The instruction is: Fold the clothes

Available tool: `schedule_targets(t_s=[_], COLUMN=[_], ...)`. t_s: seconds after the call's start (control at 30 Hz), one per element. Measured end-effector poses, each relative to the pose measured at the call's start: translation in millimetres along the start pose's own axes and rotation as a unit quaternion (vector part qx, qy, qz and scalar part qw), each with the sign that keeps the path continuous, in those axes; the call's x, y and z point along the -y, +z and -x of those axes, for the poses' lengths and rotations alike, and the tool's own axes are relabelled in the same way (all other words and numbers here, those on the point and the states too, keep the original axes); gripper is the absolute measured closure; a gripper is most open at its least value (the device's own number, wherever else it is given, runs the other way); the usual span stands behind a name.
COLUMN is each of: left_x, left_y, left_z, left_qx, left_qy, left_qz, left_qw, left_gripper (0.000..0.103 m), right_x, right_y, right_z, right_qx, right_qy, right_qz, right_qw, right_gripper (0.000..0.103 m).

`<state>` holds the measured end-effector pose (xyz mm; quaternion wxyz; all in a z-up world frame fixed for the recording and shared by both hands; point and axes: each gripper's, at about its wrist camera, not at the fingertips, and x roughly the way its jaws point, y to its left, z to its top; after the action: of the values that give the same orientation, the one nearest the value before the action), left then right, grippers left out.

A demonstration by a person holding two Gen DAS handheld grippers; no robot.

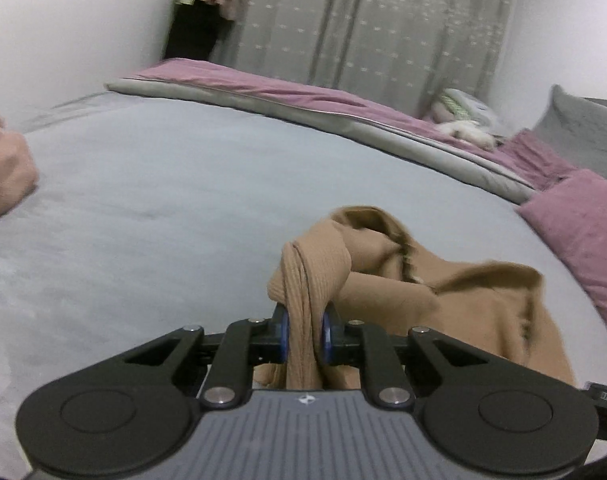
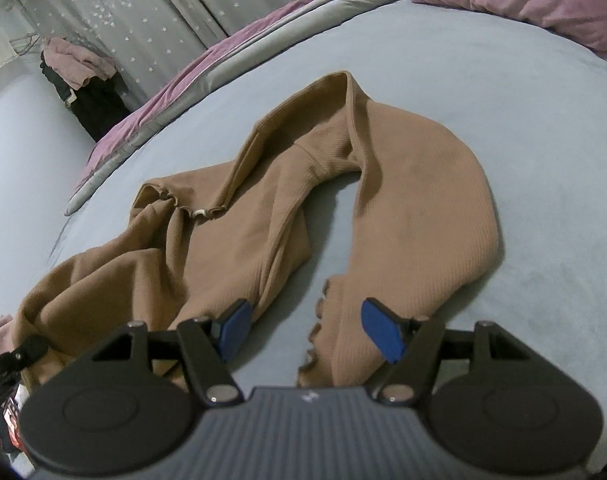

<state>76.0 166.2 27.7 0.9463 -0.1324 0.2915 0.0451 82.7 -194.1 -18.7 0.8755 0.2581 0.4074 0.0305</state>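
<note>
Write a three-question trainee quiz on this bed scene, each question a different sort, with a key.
1. True or false: the left claw is shut on a bunched part of the tan garment.
2. The right claw is: A) clamped on a pillow B) open, low over the garment's frilled cuff C) out of view.
3. Fill in: the garment lies on a light ____ bed sheet.

Key: 1 true; 2 B; 3 blue.
</note>
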Motion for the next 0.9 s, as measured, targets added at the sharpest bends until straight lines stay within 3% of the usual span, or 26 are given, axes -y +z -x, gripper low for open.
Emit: schedule_targets(t_s=[0.13,0.27,0.37,0.67,0.77,0.9], left_x=[-13,-19,-28,-43,-46,-50], left_y=[5,10,6,0,-1,-2], left_z=[-16,-28,-35,-32,-26,-16], left_qx=[0.005,0.036,0.032,0.003,-0.012,-0.025], left_qy=[0.03,0.08,0.09,0.096,0.088,0.068], left_qz=[0.007,-0.02,-0.01,0.012,0.026,0.034], left_qw=[0.9995,0.996,0.9954,0.9953,0.9957,0.9968], left_gripper=[0.089,0.089,0.088,0.082,0.081,0.078], right_x=[0,-2,-7,-23,-26,-33], right_y=[0,-2,-5,-14,-17,-21], right_z=[1,2,0,-8,-10,-13], right_qx=[-0.002,-0.008,-0.015,-0.038,-0.05,-0.061], right_qy=[0.004,0.015,0.024,0.048,0.059,0.069], right_qz=[-0.002,-0.01,-0.008,-0.001,-0.002,0.002], right_qw=[1.0,1.0,1.0,0.998,0.997,0.996], right_gripper=[0.039,0.039,0.04,0.049,0.059,0.06])
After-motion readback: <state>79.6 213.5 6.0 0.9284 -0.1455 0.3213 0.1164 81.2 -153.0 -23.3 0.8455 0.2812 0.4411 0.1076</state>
